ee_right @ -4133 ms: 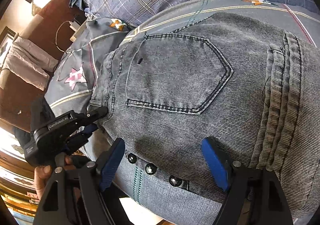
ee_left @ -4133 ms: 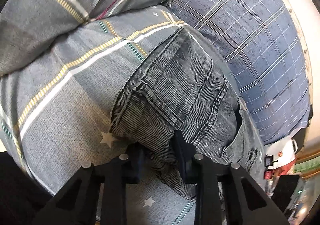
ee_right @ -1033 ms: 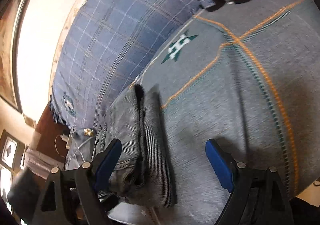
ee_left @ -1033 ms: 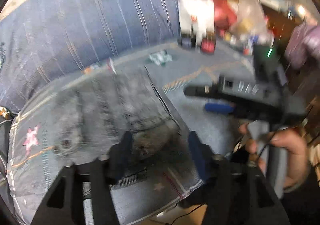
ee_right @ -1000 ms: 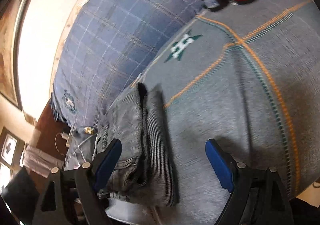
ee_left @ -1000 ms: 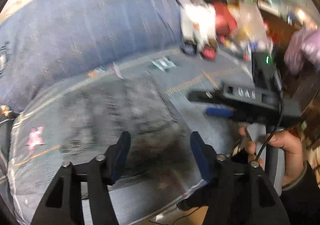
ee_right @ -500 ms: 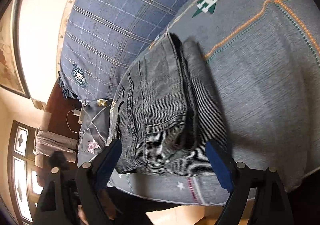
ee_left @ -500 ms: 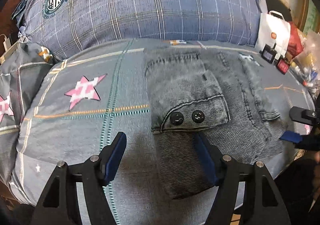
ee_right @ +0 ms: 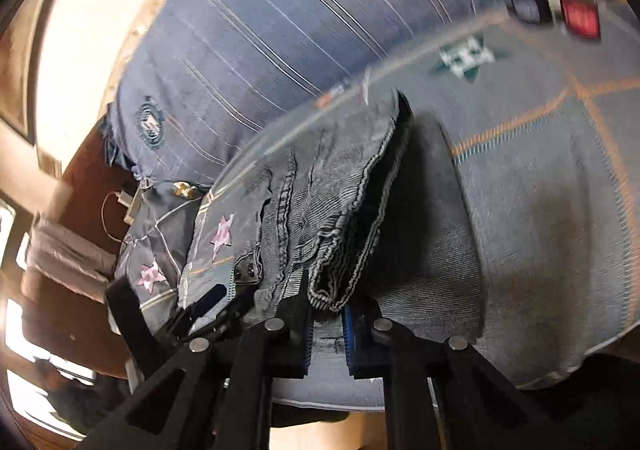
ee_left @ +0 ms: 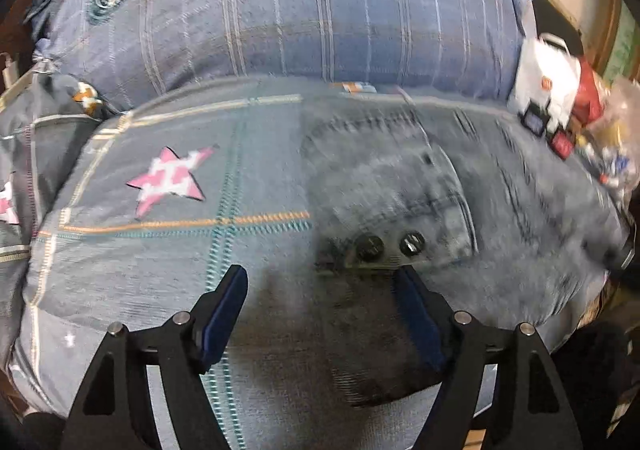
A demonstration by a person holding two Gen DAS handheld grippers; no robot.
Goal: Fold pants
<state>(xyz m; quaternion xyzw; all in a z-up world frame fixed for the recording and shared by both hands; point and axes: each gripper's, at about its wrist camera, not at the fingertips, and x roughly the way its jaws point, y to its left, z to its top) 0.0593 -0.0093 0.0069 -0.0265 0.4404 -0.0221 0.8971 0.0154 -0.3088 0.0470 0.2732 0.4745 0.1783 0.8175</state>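
Grey denim pants [ee_left: 460, 217] lie folded on the grey patterned bedspread [ee_left: 168, 258]. Two dark buttons [ee_left: 390, 246] mark the waistband. My left gripper [ee_left: 322, 314] is open just above the near edge of the pants, its jaws wide apart and holding nothing. In the right wrist view the pants [ee_right: 340, 201] form a layered stack, with the lower layer [ee_right: 436, 250] spread to the right. My right gripper [ee_right: 326, 320] is shut on the hem edge of the upper layers. The left gripper [ee_right: 208, 306] shows at the left of that view.
A large blue plaid pillow [ee_left: 288, 9] lies along the far side of the bed. A white bag [ee_left: 546, 81] and small items stand at the far right. A pink star print [ee_left: 170, 179] marks the bedspread left of the pants. The bed's near edge [ee_right: 540, 366] is close.
My right gripper has closed on the hem edge of the folded pants; half a second ago it was wide open. My left gripper has stayed open and moved slightly closer to the waistband.
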